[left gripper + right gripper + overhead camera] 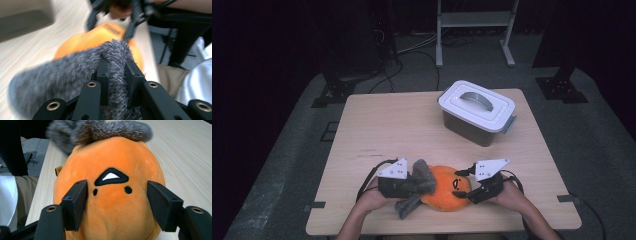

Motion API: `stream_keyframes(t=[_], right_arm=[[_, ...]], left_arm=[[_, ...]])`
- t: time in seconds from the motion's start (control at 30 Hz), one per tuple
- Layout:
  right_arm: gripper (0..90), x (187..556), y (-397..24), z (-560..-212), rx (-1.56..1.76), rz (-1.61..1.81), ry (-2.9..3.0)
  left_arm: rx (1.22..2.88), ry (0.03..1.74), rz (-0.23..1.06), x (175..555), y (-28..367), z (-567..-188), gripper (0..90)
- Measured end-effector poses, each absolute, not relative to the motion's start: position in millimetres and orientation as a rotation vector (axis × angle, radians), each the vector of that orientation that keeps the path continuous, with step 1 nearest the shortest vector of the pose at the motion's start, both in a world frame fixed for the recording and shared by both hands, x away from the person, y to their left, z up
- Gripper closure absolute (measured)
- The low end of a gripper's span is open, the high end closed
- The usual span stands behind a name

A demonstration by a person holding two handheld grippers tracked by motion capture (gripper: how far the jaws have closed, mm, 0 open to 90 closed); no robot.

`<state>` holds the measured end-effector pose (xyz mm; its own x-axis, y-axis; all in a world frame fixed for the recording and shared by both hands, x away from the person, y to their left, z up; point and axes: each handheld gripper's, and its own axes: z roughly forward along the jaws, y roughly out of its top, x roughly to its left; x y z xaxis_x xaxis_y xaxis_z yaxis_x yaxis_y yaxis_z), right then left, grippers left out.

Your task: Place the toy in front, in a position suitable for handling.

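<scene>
Item 1, orange plush toy (447, 192): round body with an embroidered face, laid on the wooden table (412, 125) at its near edge, well apart from the lidded container (477, 112), which is the landmark for all places here. Item 2, grey fuzzy piece (417, 187): attached to or draped over the toy on the side away from the container; which of the 2 cannot be told. Left gripper (117, 72): jaws closed tight on a fold of the grey fuzzy piece. Right gripper (117, 200): jaws set to either side of the toy's face end, the pads against the plush, so the body is judged held, though how firmly cannot be told. Step in hand, as judged: the toy is steadied at 1 end while the grey piece is pinched at the other. The next move is judged to call for a steady right grip and a controlled pull or lift by the left, or a joint carry toward the container, whose lid is on. The right gripper view gives the embroidered mouth and 2 dots; the left gripper view gives the pinched fold up close; the high view gives the container's place.
</scene>
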<state>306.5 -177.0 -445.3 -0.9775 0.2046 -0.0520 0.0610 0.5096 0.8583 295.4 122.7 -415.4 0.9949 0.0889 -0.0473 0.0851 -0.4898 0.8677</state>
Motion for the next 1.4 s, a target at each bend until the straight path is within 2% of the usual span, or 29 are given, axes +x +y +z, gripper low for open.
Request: stream_keyframes(t=[0.23,0.73,1.03,1.2,1.3,1.4], right_arm=[[33.4,305.2,-177.1,-445.4,0.212,1.464,2.593],[33.8,304.6,-179.2,-445.5,0.261,1.475,2.593],[35.5,299.5,-171.5,-443.6,0.138,1.441,2.584],[35.4,295.4,-166.4,-442.4,0.101,1.419,2.572],[30.0,297.8,-168.8,-440.9,0.148,1.442,2.575],[28.6,299.4,-174.1,-433.7,0.228,1.457,2.585]], left_arm=[[2.133,0.036,-0.038,286.3,100.4,-421.0,75.8],[2.157,0.145,0.019,305.4,140.1,-425.6,75.7],[1.992,0.152,-0.037,304.9,134.8,-415.0,75.8],[2.043,0.142,-0.045,302.3,124.3,-421.1,75.7],[2.102,0.163,-0.005,302.4,124.5,-421.0,75.9],[2.119,0.185,-0.017,304.4,129.4,-423.3,75.9]])
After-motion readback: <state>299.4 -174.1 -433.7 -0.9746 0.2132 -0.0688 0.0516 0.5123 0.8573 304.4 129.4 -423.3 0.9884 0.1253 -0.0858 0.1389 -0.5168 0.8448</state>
